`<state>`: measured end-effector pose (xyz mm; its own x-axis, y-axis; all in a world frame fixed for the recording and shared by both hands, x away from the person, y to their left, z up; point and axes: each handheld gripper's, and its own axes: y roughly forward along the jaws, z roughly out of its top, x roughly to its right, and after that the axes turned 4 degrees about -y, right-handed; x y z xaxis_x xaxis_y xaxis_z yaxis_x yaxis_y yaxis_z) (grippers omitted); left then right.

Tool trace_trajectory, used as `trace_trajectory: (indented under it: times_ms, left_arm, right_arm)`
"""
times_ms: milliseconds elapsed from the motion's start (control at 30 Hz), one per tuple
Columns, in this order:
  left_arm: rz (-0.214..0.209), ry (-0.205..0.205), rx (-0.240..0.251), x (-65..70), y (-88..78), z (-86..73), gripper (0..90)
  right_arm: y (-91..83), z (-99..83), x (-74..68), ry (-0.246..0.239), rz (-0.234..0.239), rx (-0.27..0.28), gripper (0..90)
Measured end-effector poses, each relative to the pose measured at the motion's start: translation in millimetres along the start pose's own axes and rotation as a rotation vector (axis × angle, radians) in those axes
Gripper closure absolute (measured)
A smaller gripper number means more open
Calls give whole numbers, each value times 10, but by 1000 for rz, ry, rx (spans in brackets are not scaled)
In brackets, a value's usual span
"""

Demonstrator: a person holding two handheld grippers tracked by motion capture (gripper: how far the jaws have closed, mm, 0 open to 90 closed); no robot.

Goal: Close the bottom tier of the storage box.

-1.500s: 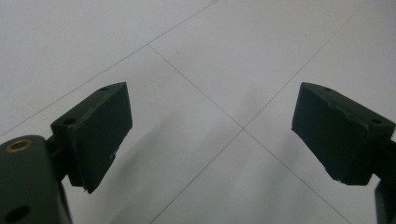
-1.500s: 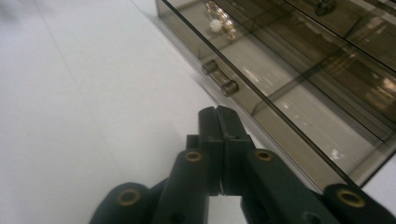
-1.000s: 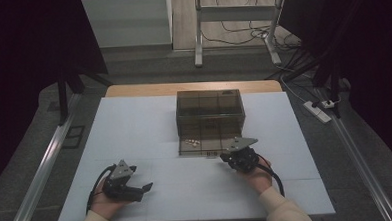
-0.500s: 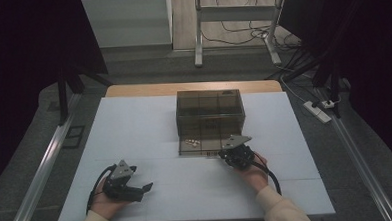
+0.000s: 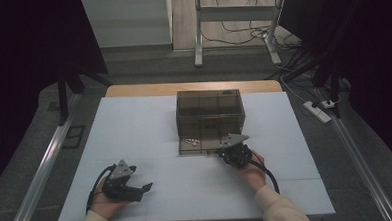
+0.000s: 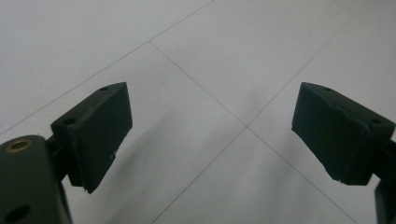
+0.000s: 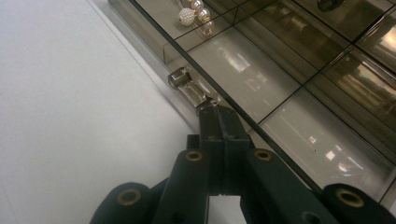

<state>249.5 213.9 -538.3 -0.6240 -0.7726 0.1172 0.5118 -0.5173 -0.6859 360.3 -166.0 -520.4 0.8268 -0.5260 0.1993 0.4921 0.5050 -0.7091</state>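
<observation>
A smoky translucent drawer box [image 5: 210, 113] is sitting toward the far middle of the white table [image 5: 134, 128], and its bottom drawer [image 5: 201, 144] is standing pulled out toward the near side, divided into compartments. In a left compartment, small pearl-like beads [image 5: 191, 140] are lying together. The right gripper [image 5: 232, 150] is resting at the drawer's near right edge; the right gripper view is showing its jaws pressed together on the drawer's small clear handle [image 7: 187, 86], with the beads [image 7: 192, 12] in a farther compartment and the compartments closest to the jaws lying bare. The left gripper [image 5: 137, 189] is lying well apart at the near left, and the left gripper view is showing its jaws spread wide over bare table [image 6: 233, 56], gripping nothing.
</observation>
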Motion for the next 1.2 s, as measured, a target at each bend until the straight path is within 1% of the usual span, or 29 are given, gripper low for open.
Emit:
trace_trajectory:
  times_ms: [33,67,100,300,433,533,733,1200]
  left_arm:
    - [0,0,0,0,0,0,120]
    - [0,1,0,1,0,0,120]
    - [0,2,-1,2,1,1,120]
    - [0,2,-1,2,3,1,120]
    - [-1,6,-2,6,6,3,119]
    - [-2,4,-2,6,4,3,120]
    - [-8,5,1,17,1,8,119]
    - [-5,1,1,6,-4,1,119]
  right_arm:
    - [-1,2,2,0,-4,-5,891]
    - [4,2,5,6,2,0,891]
    - [7,2,14,1,4,2,891]
    - [25,5,40,1,-5,9,891]
    - [42,11,78,11,-14,10,891]
    - [53,11,100,22,-8,16,891]
    - [68,26,129,34,-14,22,891]
    - [160,57,219,51,-30,23,891]
